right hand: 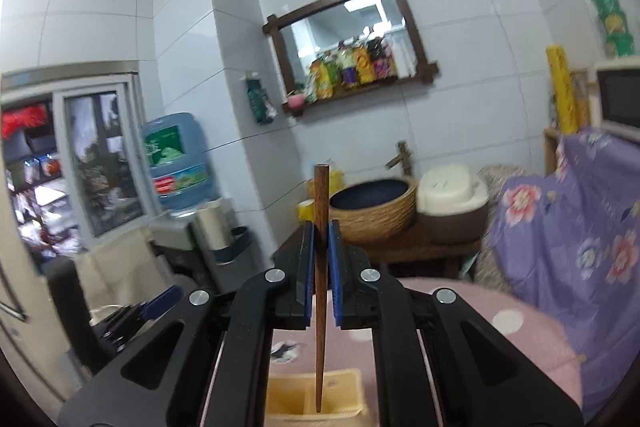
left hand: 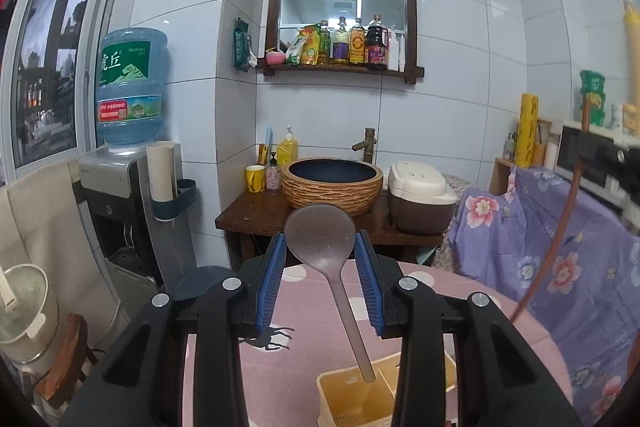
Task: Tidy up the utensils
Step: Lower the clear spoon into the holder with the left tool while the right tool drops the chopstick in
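In the left wrist view a brown rice spoon [left hand: 324, 247] stands upright with its handle end in a cream utensil holder [left hand: 360, 395] on the pink table. My left gripper [left hand: 320, 247] is open, its blue pads [left hand: 272, 283] on either side of the spoon without touching it. In the right wrist view my right gripper [right hand: 321, 231] is shut on a brown wooden chopstick [right hand: 320, 291], held upright with its tip down inside the cream utensil holder [right hand: 316, 399]. The right gripper and chopstick [left hand: 560, 227] also show at the right of the left wrist view.
A pink dotted tablecloth [left hand: 460, 307] covers the table. Behind stand a wooden stand with a woven basin [left hand: 332, 183], a rice cooker [left hand: 420, 195], a water dispenser [left hand: 128, 155] and a purple flowered cover [left hand: 560, 247] at the right.
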`<state>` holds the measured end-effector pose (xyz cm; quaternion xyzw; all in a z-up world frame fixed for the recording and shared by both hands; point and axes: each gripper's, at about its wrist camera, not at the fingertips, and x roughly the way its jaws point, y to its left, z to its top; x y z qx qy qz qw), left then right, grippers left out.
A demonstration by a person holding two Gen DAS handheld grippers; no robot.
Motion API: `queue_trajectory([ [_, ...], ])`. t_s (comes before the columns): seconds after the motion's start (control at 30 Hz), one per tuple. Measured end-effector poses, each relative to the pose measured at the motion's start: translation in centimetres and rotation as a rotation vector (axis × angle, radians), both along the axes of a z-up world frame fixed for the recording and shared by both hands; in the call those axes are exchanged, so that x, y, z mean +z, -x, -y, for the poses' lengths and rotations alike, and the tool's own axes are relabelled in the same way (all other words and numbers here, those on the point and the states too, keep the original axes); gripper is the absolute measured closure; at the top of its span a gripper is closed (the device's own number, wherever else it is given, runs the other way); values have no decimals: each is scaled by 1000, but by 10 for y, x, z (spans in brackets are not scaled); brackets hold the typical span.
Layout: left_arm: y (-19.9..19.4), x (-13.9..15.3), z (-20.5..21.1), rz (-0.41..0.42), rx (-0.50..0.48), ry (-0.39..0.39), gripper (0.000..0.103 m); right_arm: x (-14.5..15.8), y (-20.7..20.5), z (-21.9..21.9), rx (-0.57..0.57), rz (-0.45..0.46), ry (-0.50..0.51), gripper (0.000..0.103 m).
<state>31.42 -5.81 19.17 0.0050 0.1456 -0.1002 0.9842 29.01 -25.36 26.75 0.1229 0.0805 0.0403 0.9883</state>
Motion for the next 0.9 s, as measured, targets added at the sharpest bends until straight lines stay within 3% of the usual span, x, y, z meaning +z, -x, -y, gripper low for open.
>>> queue_trajectory([
  [0.2,-3,-50,9,-47,-4,-32,67,-61,-22,-12,-33,-65,17,95],
  [0.43,10,-92,17,-85,-36,-71,67,-120,-21,-22,4,-163,27,95],
  [0.8,12,-112,20,-126,-61,-87,66,-140,-19,-15,13,-197,12,95],
  [0.83,14,-112,21,-124,-69,-90,61,-140,-18,-13,15,-196,6,92],
  [0.87,17,-112,21,-120,-75,-94,56,-141,-16,-11,14,-198,3,80],
  [0.9,19,-112,21,-113,-76,-97,44,-142,-14,-10,10,-200,-1,70],
])
